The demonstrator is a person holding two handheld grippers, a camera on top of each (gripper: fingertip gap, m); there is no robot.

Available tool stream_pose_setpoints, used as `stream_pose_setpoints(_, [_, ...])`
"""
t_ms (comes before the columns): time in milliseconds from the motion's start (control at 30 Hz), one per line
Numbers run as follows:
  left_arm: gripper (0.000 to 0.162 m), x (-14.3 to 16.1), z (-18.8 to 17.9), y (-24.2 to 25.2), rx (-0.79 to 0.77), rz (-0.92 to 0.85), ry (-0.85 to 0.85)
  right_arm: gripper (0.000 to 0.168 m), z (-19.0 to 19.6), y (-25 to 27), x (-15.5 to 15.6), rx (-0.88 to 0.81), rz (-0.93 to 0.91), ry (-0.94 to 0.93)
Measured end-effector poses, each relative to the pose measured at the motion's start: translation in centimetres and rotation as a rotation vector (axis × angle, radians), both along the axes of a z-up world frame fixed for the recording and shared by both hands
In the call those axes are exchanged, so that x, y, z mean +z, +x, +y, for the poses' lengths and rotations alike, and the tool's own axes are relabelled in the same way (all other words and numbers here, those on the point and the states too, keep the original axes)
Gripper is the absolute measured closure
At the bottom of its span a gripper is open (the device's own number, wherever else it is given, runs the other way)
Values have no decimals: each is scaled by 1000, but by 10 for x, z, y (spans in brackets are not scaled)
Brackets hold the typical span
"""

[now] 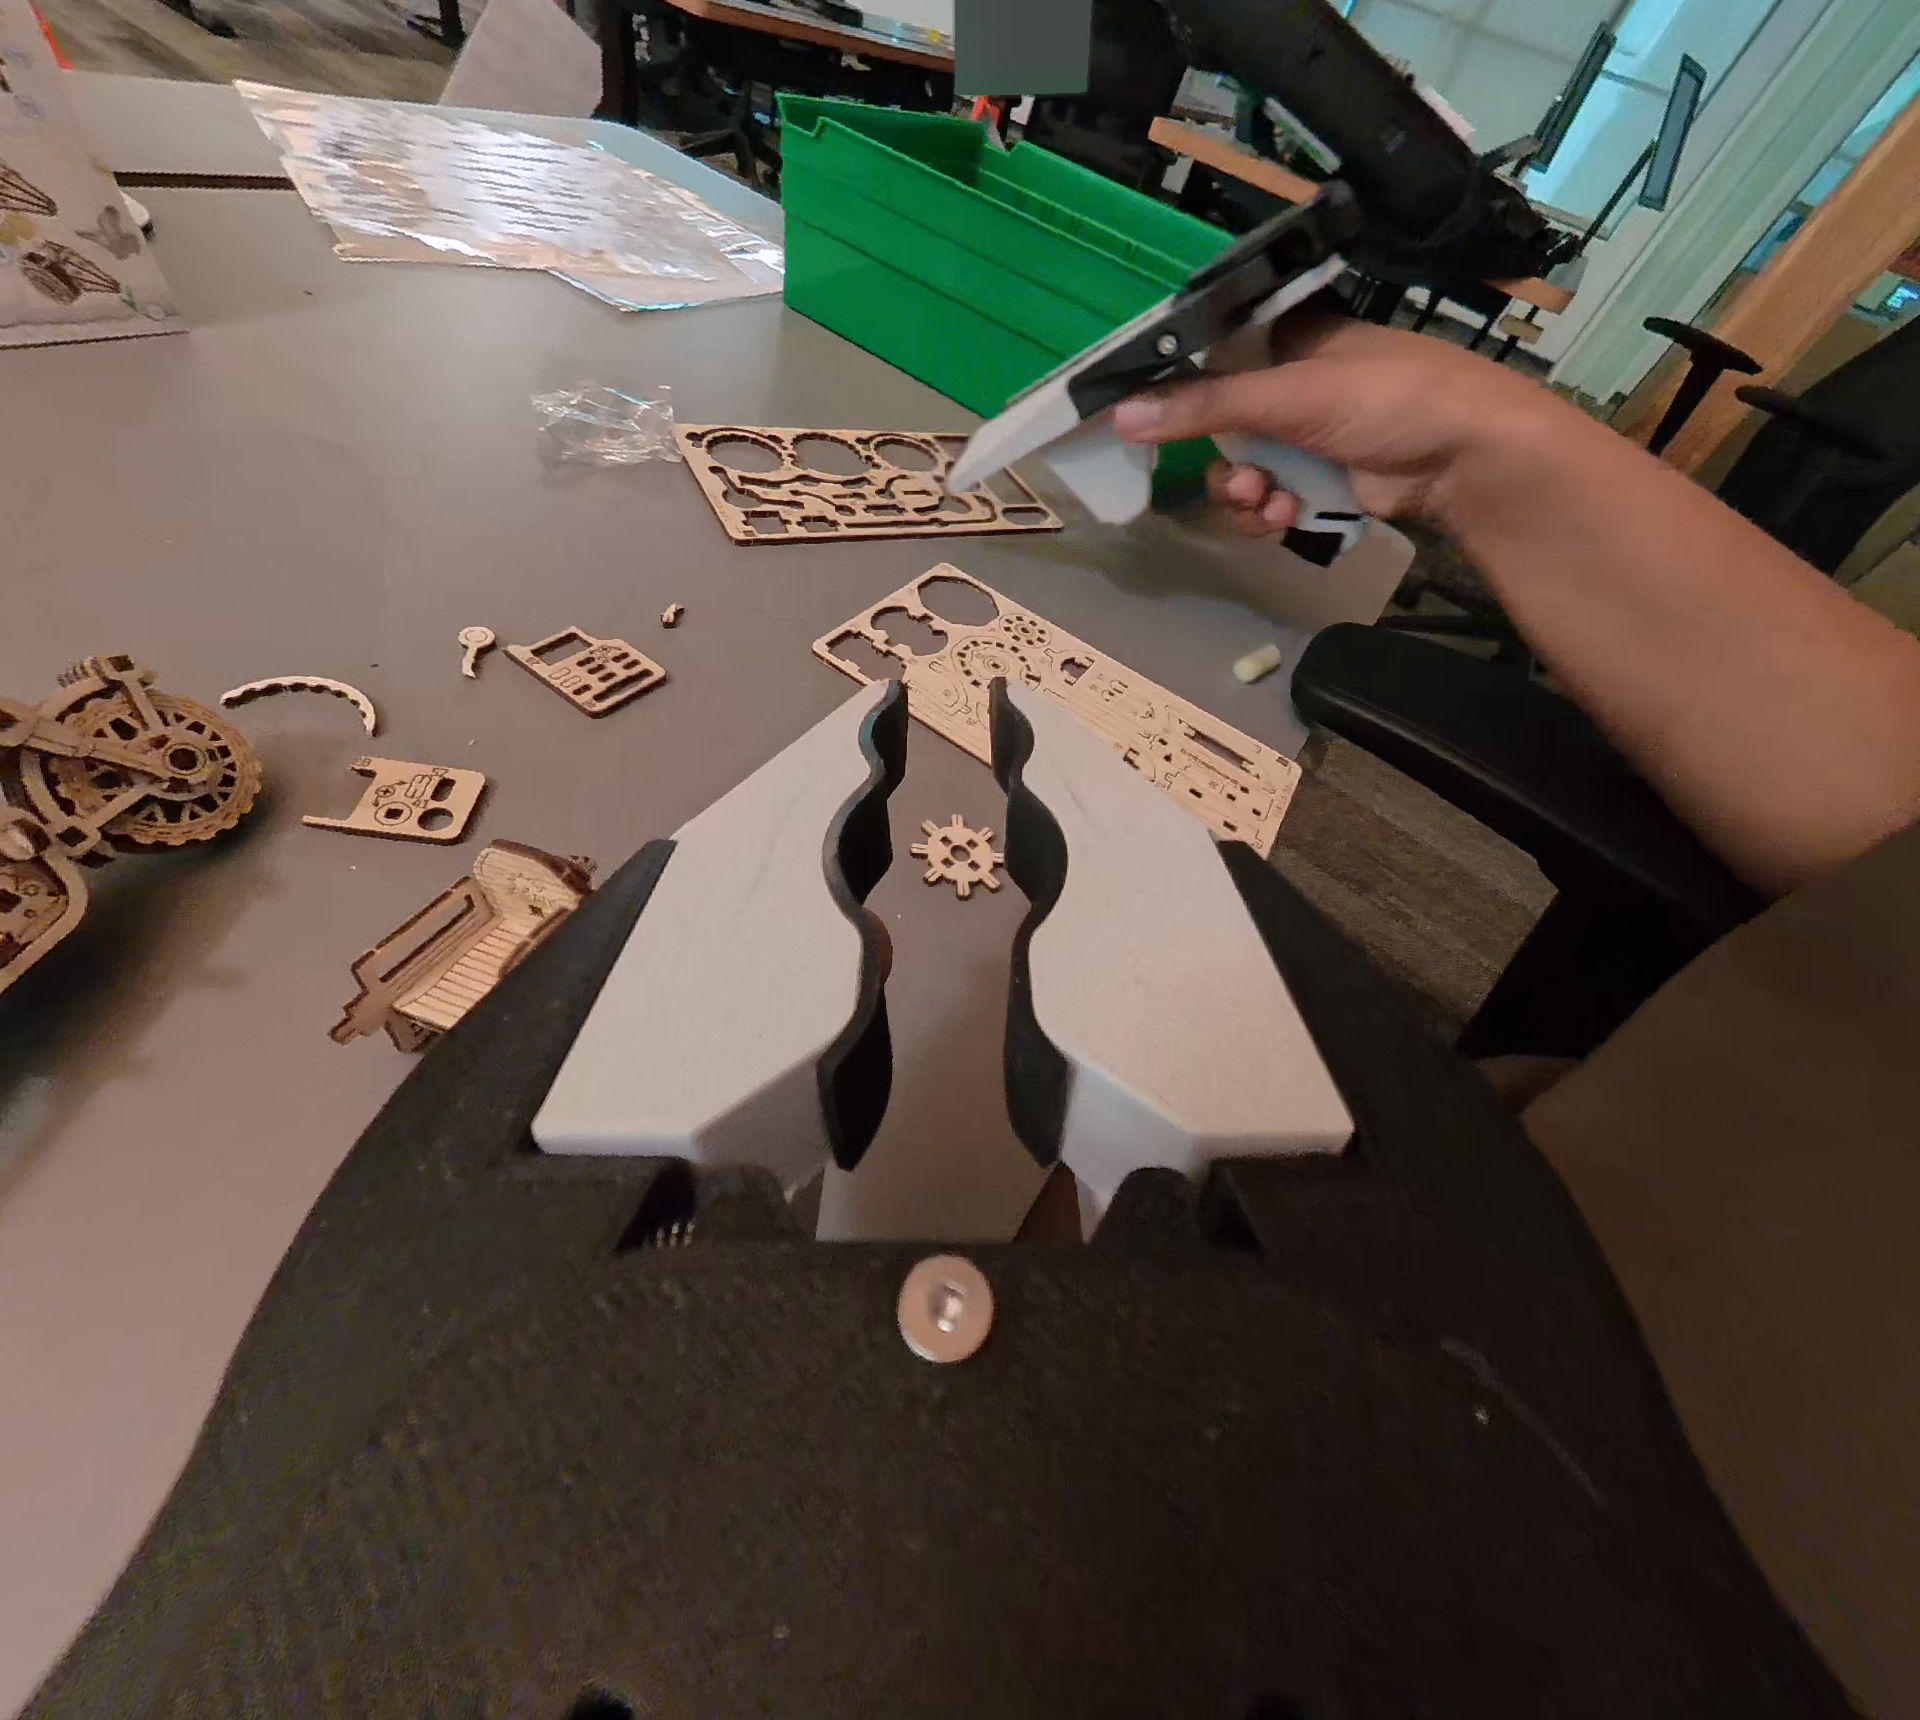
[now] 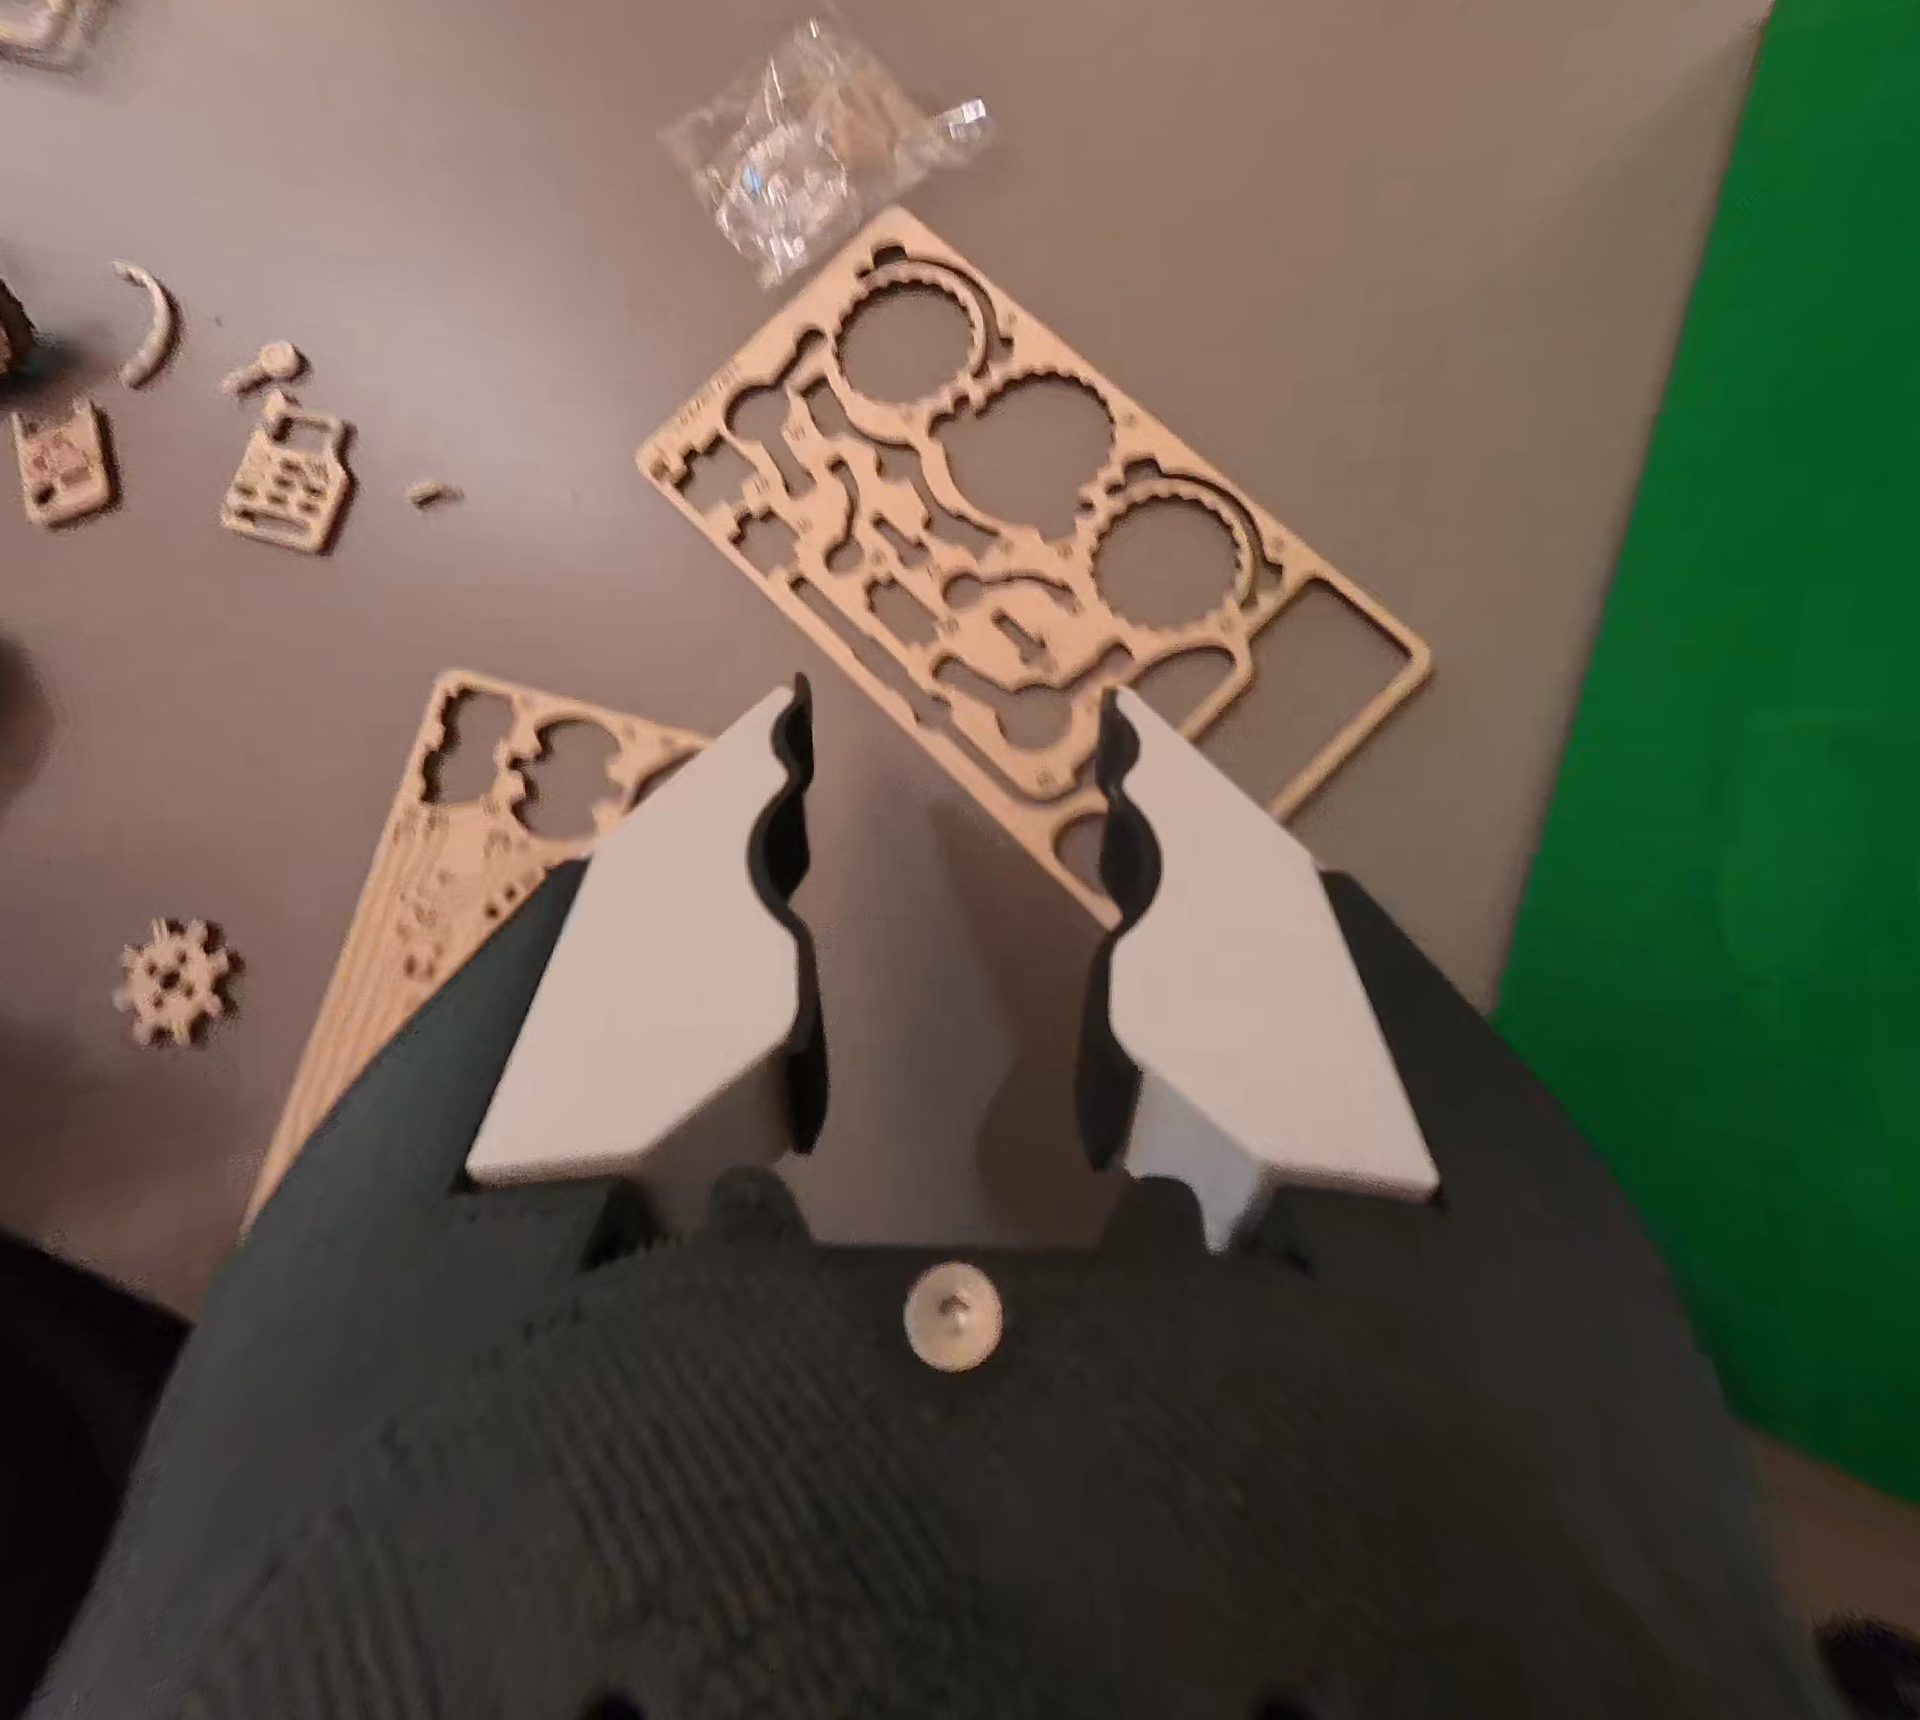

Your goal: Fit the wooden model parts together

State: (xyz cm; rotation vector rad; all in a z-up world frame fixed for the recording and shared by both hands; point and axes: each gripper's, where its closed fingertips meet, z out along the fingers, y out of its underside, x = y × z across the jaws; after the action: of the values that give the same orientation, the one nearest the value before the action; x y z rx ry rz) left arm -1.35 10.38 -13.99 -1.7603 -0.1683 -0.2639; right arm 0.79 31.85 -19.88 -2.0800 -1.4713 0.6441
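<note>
Lying flat: pale toothed wooden gear [image 1: 957, 855].

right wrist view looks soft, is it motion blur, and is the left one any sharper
Right wrist view: smeared throughout, so the small gear and loose parts look soft, consistent with motion blur. Left wrist view: much sharper, the small gear between the jaws is crisp, with wide-angle bending at the edges and glare on the plastic sheet.
</note>
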Motion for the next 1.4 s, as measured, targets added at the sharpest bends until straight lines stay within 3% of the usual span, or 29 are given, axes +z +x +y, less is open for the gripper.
stream_pose_setpoints(200, [150,1,1,-1,1,-24,6,130,2,31,9,-20,11,-35])
stream_pose_setpoints(433, [149,-3,3,4,-7,-24,-5,137,-3,36,-24,26,-134,-29])
stream_pose_setpoints(600, [150,-5,5,12,-31,-26,-9,143,46,-6,-23,-115,-67,144])
stream_pose_setpoints(700, [150,-5,6,19,-51,-23,-9,164,60,-53,-23,-135,-82,263])
stream_pose_setpoints(800, [150,-3,4,19,-41,27,-6,155,66,-77,-10,-151,-71,399])
stream_pose_setpoints(867, [151,-1,1,16,-23,68,1,140,52,-79,-3,-108,-9,363])
stream_pose_setpoints(967, [152,1,-3,12,-5,77,8,139,13,-73,6,5,122,226])
stream_pose_setpoints(1000, [152,1,-3,12,-5,68,10,129,0,-72,7,58,150,185])
stream_pose_setpoints(1100, [151,0,-3,13,-17,36,8,118,-10,-66,-9,137,74,164])
stream_pose_setpoints(1233, [151,3,-3,13,-19,26,17,120,-9,-69,-22,159,35,111])
stream_pose_setpoints(1400, [151,-1,-1,15,-29,21,6,128,5,-91,-20,2,66,85])
